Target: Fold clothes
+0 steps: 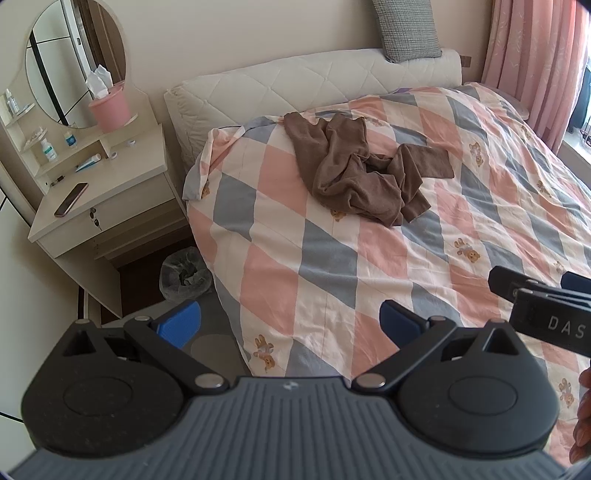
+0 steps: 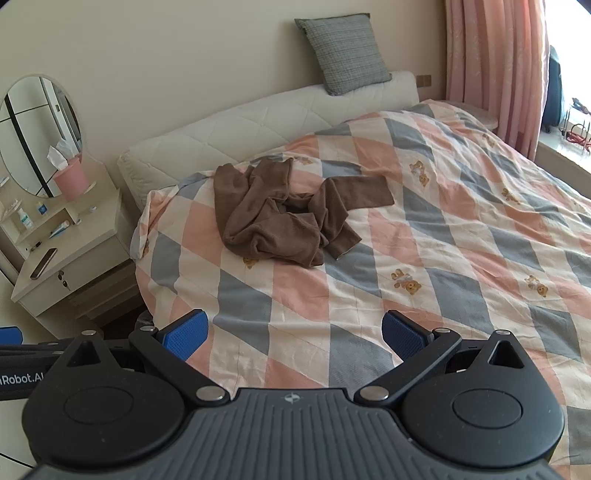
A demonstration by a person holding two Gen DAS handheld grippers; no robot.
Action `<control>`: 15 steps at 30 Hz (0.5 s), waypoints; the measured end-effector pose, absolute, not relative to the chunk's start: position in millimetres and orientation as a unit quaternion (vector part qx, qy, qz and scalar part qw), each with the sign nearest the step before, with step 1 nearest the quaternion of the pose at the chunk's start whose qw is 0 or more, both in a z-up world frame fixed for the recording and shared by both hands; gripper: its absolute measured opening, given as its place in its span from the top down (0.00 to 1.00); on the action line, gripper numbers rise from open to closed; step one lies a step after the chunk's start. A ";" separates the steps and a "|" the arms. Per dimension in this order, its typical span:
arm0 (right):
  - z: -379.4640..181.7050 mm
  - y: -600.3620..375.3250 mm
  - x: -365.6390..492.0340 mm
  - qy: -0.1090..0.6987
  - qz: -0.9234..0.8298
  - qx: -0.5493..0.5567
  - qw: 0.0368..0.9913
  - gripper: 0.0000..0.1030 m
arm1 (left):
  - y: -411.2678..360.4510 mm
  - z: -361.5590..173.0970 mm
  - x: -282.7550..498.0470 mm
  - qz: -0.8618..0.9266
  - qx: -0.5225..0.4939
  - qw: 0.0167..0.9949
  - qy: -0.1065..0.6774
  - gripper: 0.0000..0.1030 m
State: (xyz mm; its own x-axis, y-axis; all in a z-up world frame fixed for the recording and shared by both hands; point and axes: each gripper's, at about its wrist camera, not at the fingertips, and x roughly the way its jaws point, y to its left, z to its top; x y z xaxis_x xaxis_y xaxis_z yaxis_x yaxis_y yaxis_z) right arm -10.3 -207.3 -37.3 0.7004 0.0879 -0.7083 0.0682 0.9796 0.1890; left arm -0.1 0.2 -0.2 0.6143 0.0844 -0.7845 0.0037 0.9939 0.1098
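Left wrist view put the left hand-held gripper (image 1: pixel 290 325) nearest, its blue pads spread wide with nothing between them, poised over the near corner of the bed. At that view's right edge the right hand-held gripper (image 1: pixel 532 295) reached in from the side, and a sliver of a person's hand (image 1: pixel 583 417) showed below it. From its own camera the right hand-held gripper (image 2: pixel 295 334) also stood wide apart and empty above the checked quilt (image 2: pixel 424 258).

Farther up the bed, near the headboard end and well apart from both tools, lay the brown garment (image 1: pixel 364 170), crumpled on the quilt with a sleeve thrown out to the right. Beyond it ran the padded headboard (image 1: pixel 314 79), a grey cushion (image 1: pixel 408 29) leaning on top. A bedside cabinet (image 1: pixel 107 206) stood to the left of the bed, carrying a phone (image 1: pixel 71 199).

Folding seemed not to have begun; this looked like the approach. The next move would likely call for both tools to travel forward and pinch the garment at separate points, perhaps shoulders or hem, to spread it flat.

How the cloth was tangled stayed hard to read: its neckline and second sleeve were buried in the heap, so its front and back could not be told. The bed's far side was cut off.
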 end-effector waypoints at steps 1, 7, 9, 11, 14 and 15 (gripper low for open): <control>-37.1 -207.6 -10.7 0.387 0.005 0.101 0.917 0.00 | 0.7 -0.7 -0.3 0.024 0.052 0.897 0.438 0.01; -36.4 -205.9 -12.4 0.386 0.007 0.100 0.917 0.00 | 2.0 -4.9 0.0 0.027 0.054 0.897 0.439 0.01; -36.1 -205.0 -12.8 0.386 0.008 0.099 0.917 0.00 | 0.7 -1.8 -3.2 0.026 0.053 0.897 0.438 0.01; -35.0 -204.2 -13.8 0.386 0.009 0.099 0.917 0.00 | 0.2 1.4 -3.1 0.027 0.053 0.897 0.438 0.01; -34.0 -203.3 -13.5 0.385 0.011 0.098 0.918 0.00 | 4.2 0.5 -4.4 0.028 0.050 0.898 0.436 0.01; -33.9 -202.9 -13.5 0.385 0.012 0.098 0.918 0.00 | 4.9 0.7 -4.7 0.029 0.049 0.898 0.436 0.01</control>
State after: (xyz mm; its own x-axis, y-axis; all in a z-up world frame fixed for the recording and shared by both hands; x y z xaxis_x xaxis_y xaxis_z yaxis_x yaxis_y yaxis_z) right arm -13.5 -202.9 -33.9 0.7035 0.0976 -0.7040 0.0533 0.9805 0.1892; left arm -4.7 4.9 0.7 0.6176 0.0948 -0.7808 -0.0092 0.9935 0.1133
